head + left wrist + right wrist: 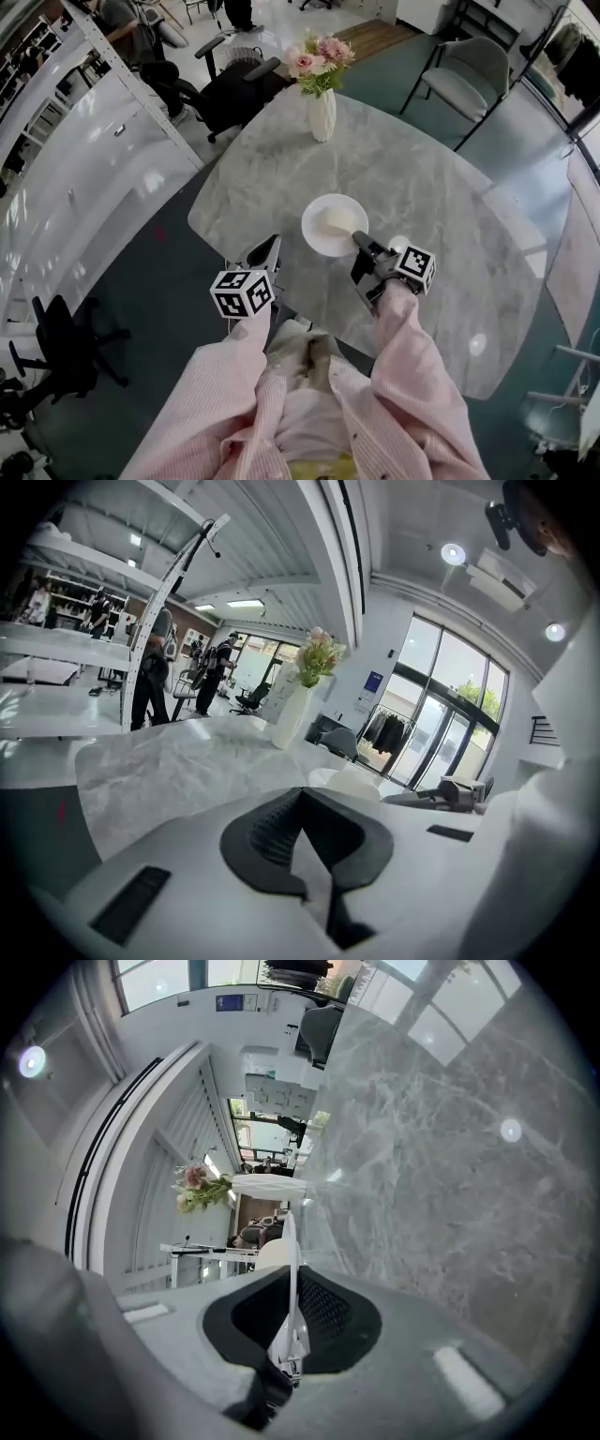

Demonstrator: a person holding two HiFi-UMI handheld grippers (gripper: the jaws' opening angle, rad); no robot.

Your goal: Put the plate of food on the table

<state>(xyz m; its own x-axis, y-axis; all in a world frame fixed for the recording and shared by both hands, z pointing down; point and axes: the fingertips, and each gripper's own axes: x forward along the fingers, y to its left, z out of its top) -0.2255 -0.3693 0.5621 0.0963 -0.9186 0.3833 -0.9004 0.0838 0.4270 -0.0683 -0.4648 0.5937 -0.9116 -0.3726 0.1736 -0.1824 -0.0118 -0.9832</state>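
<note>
A white plate with a pale mound of food is over the near middle of the round marble table. I cannot tell whether it rests on the top. My right gripper is shut on the plate's near right rim. In the right gripper view the plate runs edge-on between the jaws of the right gripper. My left gripper hovers at the table's near left edge, shut and holding nothing. From the left gripper the plate lies ahead to the right.
A white vase of pink flowers stands at the table's far side. A grey chair sits beyond the table on the right and a black office chair on the left. A long white counter runs along the left.
</note>
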